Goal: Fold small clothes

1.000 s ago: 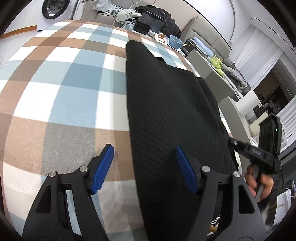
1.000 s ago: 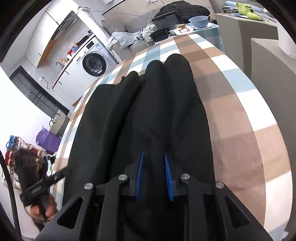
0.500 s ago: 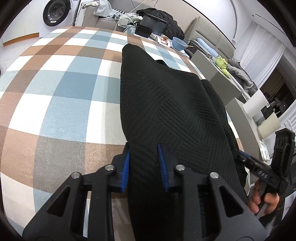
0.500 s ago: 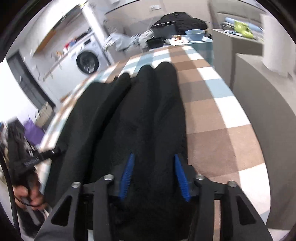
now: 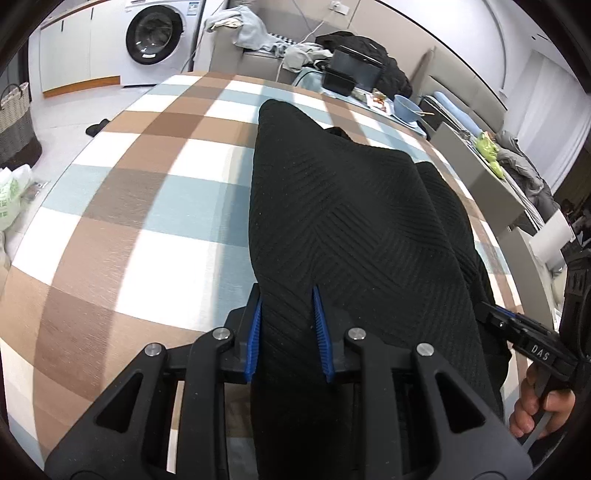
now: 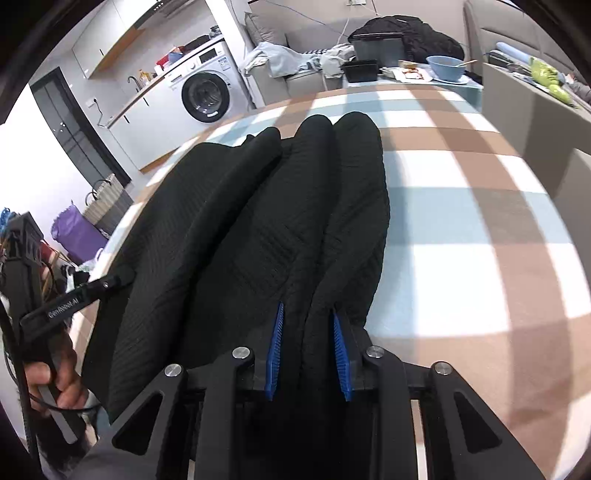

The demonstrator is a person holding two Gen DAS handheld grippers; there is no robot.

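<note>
Black ribbed knit garment (image 5: 343,221) lies lengthwise on the bench (image 5: 147,206), which carries a brown, blue and white checked cloth. Garment is bunched into long ridges running away from the cameras; in the right wrist view three rounded folds (image 6: 321,155) end side by side at the far end.

Left gripper (image 5: 287,325): jaws pinching the near left edge of the garment, fabric filling the gap between the blue pads (image 5: 255,332). Cloth runs straight out from the jaws toward the far side.

Right gripper (image 6: 308,343): jaws pinching a raised fold at the near right edge of the garment, blue pads (image 6: 275,350) pressed into the fabric on both sides.

Each wrist view catches the other tool: the right gripper (image 5: 532,347) shows at the right edge of the left view, its tip at the garment's right side, with the person's right hand (image 5: 535,402) on the handle. The left gripper (image 6: 74,299) shows at the left of the right view, tip against the garment's left side, left hand (image 6: 59,380) wrapped on the grip.

Beyond the bench: washing machine (image 5: 155,37), sofa with loose clothes (image 5: 255,33), black containers (image 6: 364,68), blue bowl (image 6: 445,68) at the far end, wicker basket (image 5: 14,122) on the floor.
</note>
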